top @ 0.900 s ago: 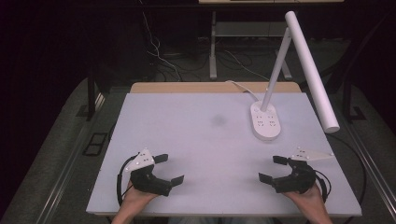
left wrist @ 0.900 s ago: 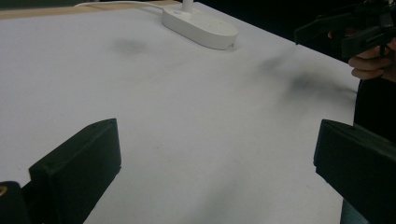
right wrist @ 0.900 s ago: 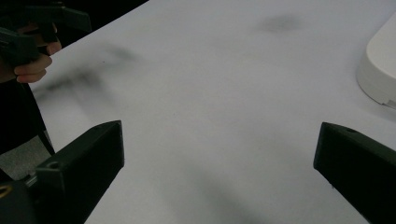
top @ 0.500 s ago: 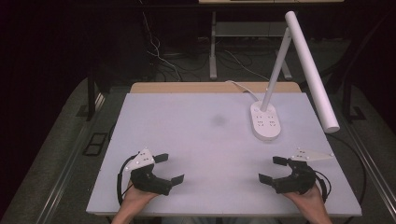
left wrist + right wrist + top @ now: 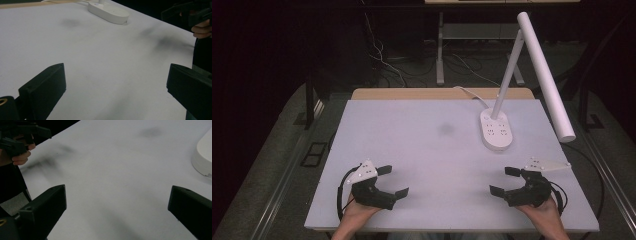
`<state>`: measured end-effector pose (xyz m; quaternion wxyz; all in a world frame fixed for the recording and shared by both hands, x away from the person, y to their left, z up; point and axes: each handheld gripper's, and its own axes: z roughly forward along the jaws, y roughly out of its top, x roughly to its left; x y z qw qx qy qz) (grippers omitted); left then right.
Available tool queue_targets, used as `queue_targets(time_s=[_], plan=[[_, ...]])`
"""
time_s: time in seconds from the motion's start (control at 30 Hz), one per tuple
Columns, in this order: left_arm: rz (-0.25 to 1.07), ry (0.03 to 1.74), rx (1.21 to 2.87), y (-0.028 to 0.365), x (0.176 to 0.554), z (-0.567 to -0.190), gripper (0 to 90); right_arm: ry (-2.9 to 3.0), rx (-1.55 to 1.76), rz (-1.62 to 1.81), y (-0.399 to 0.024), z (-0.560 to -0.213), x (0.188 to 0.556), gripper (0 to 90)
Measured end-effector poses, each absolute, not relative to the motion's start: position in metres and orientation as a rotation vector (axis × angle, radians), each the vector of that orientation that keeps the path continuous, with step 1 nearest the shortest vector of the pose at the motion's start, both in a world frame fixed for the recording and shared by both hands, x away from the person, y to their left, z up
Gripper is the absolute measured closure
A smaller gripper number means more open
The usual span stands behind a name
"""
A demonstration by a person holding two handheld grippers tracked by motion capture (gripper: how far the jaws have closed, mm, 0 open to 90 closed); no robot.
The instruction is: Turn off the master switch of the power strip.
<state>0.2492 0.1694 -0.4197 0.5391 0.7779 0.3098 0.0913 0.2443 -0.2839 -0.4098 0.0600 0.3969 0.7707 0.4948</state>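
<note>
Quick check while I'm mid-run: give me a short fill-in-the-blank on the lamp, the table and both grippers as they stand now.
1. The lamp stands nearer the ___ gripper.
2. The jaws of the left gripper and of the right gripper are both ___.
3. The table has a ___ top.
4. Between each gripper's jaws there is ___.

Missing words: right; open; white; nothing

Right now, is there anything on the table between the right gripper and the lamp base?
Nothing visible. The right gripper sits open near the table's front edge, and only bare white surface lies between it and the lamp base beyond it. The left gripper is far off to the side.
</note>
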Motion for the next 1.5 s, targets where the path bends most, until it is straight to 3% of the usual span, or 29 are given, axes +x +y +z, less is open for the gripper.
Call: queue_targets(time_s=[1.5], plan=[[0.214,0.764,1.829,0.182,0.251,-0.421,2.0,2.424,1.146,1.38,-0.272,-0.375,0.292,1.1]])
